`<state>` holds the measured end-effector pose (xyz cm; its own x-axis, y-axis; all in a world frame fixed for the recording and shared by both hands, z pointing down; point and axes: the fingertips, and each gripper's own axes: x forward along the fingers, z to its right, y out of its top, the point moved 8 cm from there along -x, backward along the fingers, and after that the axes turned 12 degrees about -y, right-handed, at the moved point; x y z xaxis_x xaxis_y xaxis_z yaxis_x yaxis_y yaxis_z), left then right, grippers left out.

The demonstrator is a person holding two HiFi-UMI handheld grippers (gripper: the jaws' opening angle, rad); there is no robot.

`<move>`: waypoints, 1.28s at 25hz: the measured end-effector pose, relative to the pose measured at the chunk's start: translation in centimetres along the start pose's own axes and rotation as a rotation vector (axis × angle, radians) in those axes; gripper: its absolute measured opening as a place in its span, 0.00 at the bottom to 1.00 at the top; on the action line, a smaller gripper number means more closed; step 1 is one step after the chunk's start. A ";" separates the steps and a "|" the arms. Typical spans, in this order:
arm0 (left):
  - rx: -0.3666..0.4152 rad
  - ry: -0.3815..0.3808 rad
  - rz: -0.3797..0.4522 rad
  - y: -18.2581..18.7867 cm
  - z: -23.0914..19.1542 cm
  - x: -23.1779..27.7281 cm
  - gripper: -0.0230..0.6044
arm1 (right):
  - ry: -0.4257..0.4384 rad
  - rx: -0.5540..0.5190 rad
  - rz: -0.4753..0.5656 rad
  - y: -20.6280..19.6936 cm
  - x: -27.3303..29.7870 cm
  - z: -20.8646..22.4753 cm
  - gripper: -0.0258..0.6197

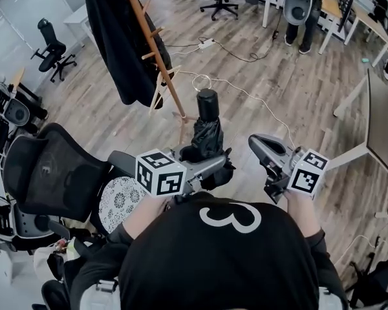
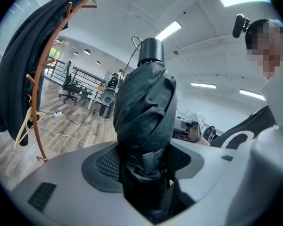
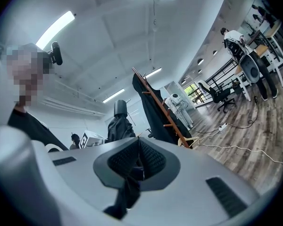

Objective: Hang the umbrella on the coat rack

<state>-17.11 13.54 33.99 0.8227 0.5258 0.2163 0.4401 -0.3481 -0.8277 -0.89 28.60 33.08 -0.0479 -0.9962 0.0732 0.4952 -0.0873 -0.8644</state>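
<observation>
The folded black umbrella (image 1: 207, 131) stands upright in my left gripper (image 1: 210, 163), its round black handle (image 1: 207, 101) on top. In the left gripper view the jaws are shut on the umbrella's (image 2: 144, 121) bunched fabric, with a thin loop at the handle (image 2: 150, 51). My right gripper (image 1: 257, 144) is beside it to the right, apart from the umbrella. Its pads (image 3: 153, 161) are closed on a thin black strip of fabric (image 3: 127, 192); whether that strip belongs to the umbrella I cannot tell. The wooden coat rack (image 1: 156, 50) stands ahead with a dark coat (image 1: 119, 37) on it.
A black mesh office chair (image 1: 45, 173) and a white patterned round seat (image 1: 119, 202) are close at the left. White cables (image 1: 246, 92) and a power strip (image 1: 207, 42) lie on the wood floor past the rack. A desk (image 1: 381, 128) is at the right.
</observation>
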 end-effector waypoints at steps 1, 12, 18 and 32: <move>0.000 0.000 -0.001 0.1 -0.2 0.1 0.47 | 0.000 0.002 -0.003 -0.1 0.1 0.2 0.08; -0.039 0.010 -0.004 1.2 -5.2 1.2 0.47 | -0.025 0.018 -0.015 0.3 2.7 3.8 0.08; -0.050 -0.008 -0.004 4.2 -9.7 2.3 0.47 | -0.024 0.031 -0.036 2.3 7.1 7.3 0.08; -0.097 0.055 0.038 11.2 -24.4 1.9 0.47 | 0.011 0.028 -0.114 8.0 22.1 15.7 0.08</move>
<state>-1.85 -8.31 37.70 0.8567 0.4682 0.2164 0.4390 -0.4418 -0.7823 15.65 5.82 35.62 -0.1151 -0.9797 0.1644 0.5104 -0.2003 -0.8363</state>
